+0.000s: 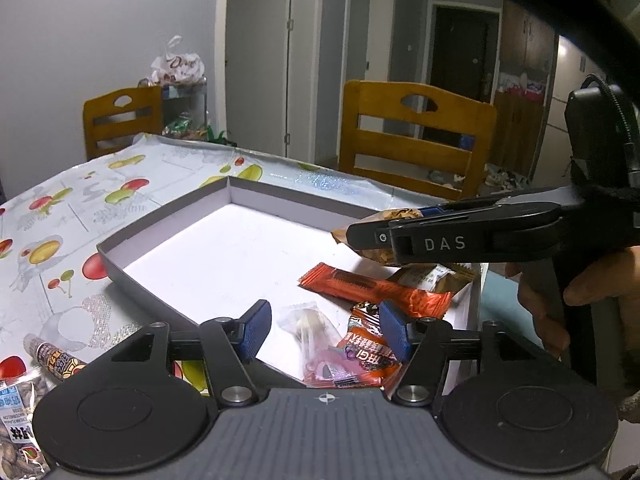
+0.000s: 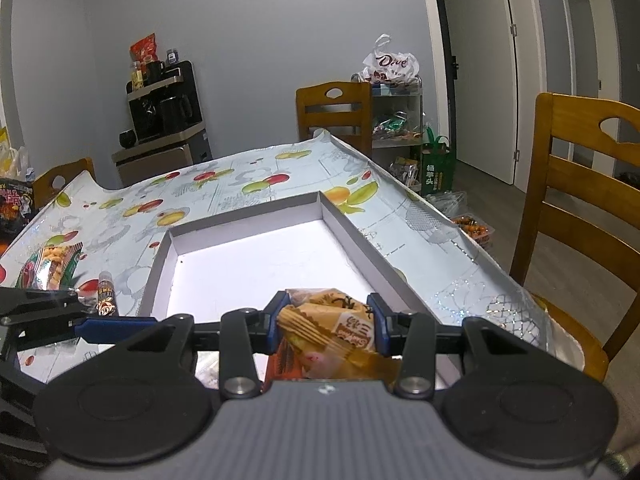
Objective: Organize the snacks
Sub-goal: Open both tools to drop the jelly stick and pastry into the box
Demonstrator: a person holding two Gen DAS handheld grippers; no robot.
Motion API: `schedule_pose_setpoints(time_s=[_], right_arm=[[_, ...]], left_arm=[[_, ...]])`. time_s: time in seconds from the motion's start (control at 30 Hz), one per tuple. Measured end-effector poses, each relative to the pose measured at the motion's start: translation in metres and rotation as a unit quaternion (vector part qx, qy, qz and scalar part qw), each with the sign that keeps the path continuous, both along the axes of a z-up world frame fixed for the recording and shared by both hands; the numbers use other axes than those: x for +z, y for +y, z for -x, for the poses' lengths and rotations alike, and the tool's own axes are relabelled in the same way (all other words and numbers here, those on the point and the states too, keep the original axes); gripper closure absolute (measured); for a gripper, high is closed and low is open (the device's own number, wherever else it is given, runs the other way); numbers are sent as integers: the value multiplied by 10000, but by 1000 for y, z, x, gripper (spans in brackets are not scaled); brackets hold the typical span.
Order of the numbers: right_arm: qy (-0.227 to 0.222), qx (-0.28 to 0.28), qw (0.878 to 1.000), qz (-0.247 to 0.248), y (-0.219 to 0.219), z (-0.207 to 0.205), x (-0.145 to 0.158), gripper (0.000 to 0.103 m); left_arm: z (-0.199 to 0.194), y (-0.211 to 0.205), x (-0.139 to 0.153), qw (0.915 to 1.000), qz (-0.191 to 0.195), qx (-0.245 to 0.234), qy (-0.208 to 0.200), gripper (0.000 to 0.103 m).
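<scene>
A shallow grey box (image 1: 160, 218) with a white floor lies on the table. In its near right corner rest an orange wrapper (image 1: 372, 290), another orange packet (image 1: 368, 356) and a clear-wrapped pink candy (image 1: 308, 326). My left gripper (image 1: 325, 332) hovers open over that corner, its blue pads on either side of the candy without touching it. My right gripper (image 2: 328, 324) is shut on a tan cracker packet (image 2: 332, 320) above the box's (image 2: 160, 256) near edge. In the left wrist view it (image 1: 352, 236) reaches in from the right with the packet (image 1: 378, 256).
The table (image 1: 120, 184) wears a fruit-patterned cloth. Left of the box lie a seed packet (image 1: 16, 420), a small tube (image 2: 107, 300) and a green snack bag (image 2: 52, 266). Wooden chairs (image 1: 416, 136) (image 2: 580, 200) stand at the far and right edges.
</scene>
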State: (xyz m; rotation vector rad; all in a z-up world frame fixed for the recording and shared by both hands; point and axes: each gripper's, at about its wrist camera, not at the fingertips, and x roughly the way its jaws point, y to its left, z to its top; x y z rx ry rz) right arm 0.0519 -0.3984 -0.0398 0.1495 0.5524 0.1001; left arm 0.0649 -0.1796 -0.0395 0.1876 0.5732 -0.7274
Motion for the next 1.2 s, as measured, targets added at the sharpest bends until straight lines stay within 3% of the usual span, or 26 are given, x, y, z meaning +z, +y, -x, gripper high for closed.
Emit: schedule_pose_setpoints(time_s=[0.3, 0.43, 0.53, 0.67, 0.77, 0.93, 1.2], right_arm=[[-18, -63, 10000, -19, 0, 1, 2, 56], [-118, -34, 9999, -96, 1, 2, 6, 35], [-194, -4, 9997, -139, 2, 4, 11, 33], [-232, 9, 9996, -129, 5, 6, 16, 20], [-255, 14, 9996, -121, 8, 8, 19, 19], [-278, 5, 9996, -104, 11, 11, 23, 18], [-330, 85, 9994, -41, 28, 14, 32, 13]], left_arm=[[3, 4, 0, 10000, 56, -17, -11, 43], [4, 7, 1, 10000, 79, 18, -34, 41], [4, 8, 2, 9999, 110, 43, -35, 40], [5, 11, 4, 9998, 166, 50, -11, 35], [8, 14, 6, 9997, 232, 53, -34, 28], [9, 21, 9, 9995, 305, 79, -46, 26], [10, 44, 15, 9978, 559, 355, -38, 4]])
